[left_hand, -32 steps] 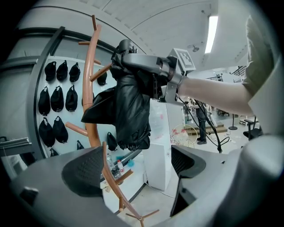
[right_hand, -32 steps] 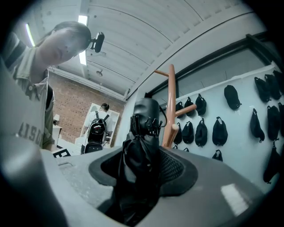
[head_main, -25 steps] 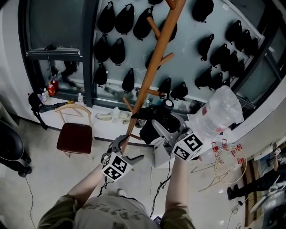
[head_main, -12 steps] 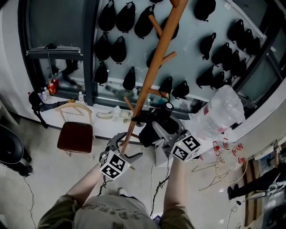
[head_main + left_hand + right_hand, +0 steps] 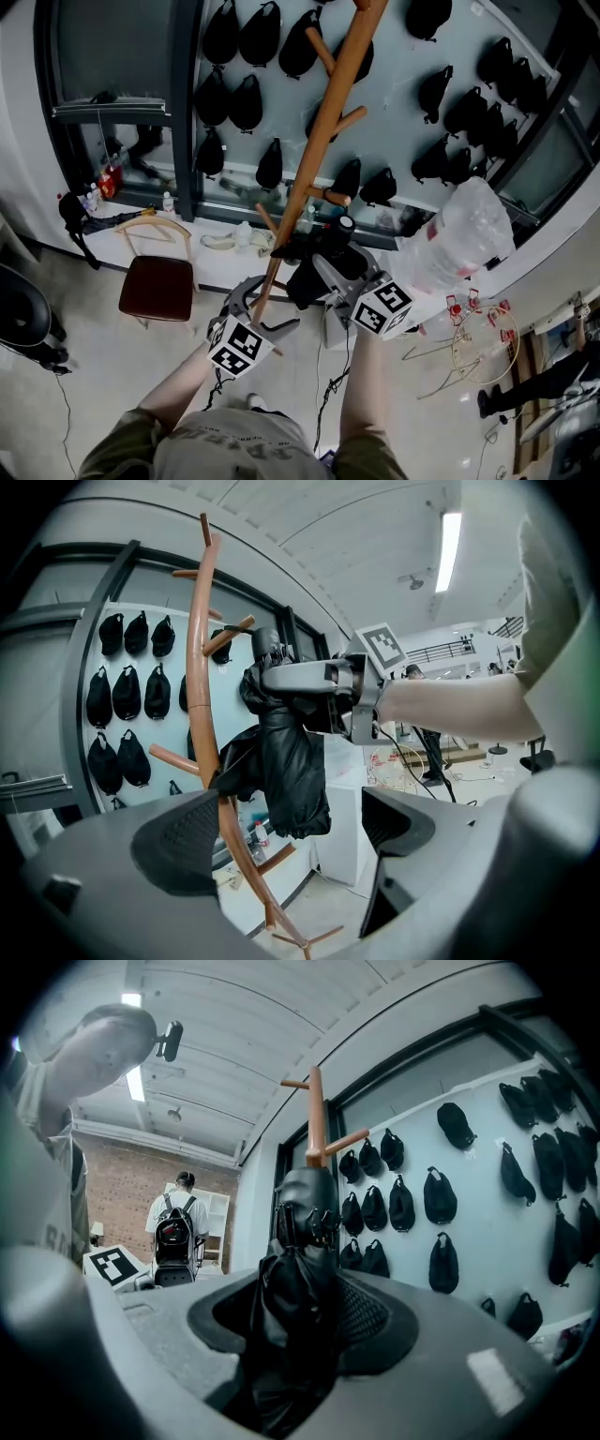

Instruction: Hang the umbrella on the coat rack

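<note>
The wooden coat rack rises slanted through the head view, with short pegs along its pole; its top shows in the right gripper view. My right gripper is shut on a folded black umbrella, held level right beside the pole at a lower peg. The umbrella's fabric hangs below the right gripper. The umbrella fills the space between the right gripper's jaws. My left gripper stands open low at the pole; the pole runs by its left pad.
Rows of black caps hang on the wall behind the rack. A chair with a red seat stands at the left, a white box and a large clear bottle at the right. A person with a backpack stands far off.
My right gripper has sunk a little and shifted left toward the pole with the umbrella still in it. The left gripper has hardly moved.
</note>
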A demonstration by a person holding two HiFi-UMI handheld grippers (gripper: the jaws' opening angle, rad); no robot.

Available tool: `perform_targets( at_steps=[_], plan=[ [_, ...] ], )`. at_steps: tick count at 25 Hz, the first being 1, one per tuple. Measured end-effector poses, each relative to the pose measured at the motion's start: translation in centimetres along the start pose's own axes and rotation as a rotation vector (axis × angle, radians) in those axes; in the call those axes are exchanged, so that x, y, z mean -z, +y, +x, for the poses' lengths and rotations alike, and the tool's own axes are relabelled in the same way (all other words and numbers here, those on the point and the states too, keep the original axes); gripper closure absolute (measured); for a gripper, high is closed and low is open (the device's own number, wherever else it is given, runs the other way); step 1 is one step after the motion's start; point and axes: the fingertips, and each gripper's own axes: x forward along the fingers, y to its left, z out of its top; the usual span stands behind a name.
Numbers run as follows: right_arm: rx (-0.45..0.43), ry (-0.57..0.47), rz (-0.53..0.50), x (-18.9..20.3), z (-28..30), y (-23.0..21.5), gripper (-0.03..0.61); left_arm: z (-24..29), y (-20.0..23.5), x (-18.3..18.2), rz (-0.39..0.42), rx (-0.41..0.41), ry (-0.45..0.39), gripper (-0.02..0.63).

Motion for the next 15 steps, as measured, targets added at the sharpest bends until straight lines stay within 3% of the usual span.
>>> perform_targets(
  at_steps=[15],
  plan=[
    [0.001,0.035,0.03,3.7,2.0,-1.5,0.364,-0.1,1.3,-0.4,-0.012,-0.051,-0.016,0.155]
  ],
)
